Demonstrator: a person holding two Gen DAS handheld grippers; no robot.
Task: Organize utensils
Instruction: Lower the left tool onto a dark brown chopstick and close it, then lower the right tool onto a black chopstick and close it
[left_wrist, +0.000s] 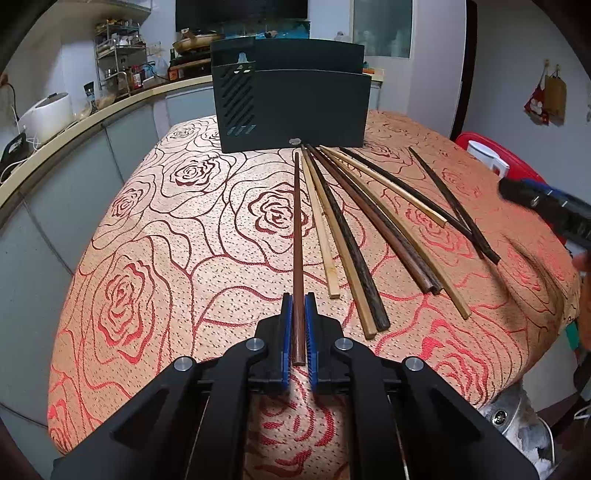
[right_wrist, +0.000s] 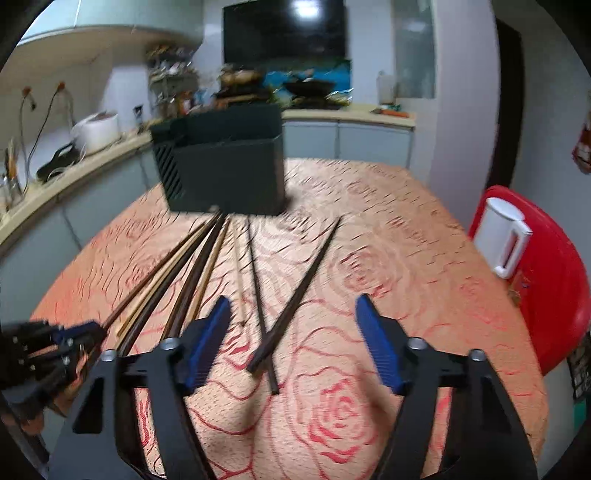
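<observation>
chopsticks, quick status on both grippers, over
Left gripper shut on reddish-brown chopstick. Right gripper open over two crossed dark chopsticks, not gripping. Black utensil holder ahead, path clear.

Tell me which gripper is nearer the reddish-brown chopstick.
Left. The left gripper is shut on the reddish-brown chopstick near its end. The right gripper hangs open over two crossed dark chopsticks, at the other side of the row.

A rose-patterned cloth (left_wrist: 192, 236) covers the desk. Behind it: a white rice cooker (left_wrist: 46, 116), a pan (left_wrist: 195, 40), a dark screen (right_wrist: 284, 29). A white jug (right_wrist: 502, 236) sits on a red chair (right_wrist: 554, 295).
</observation>
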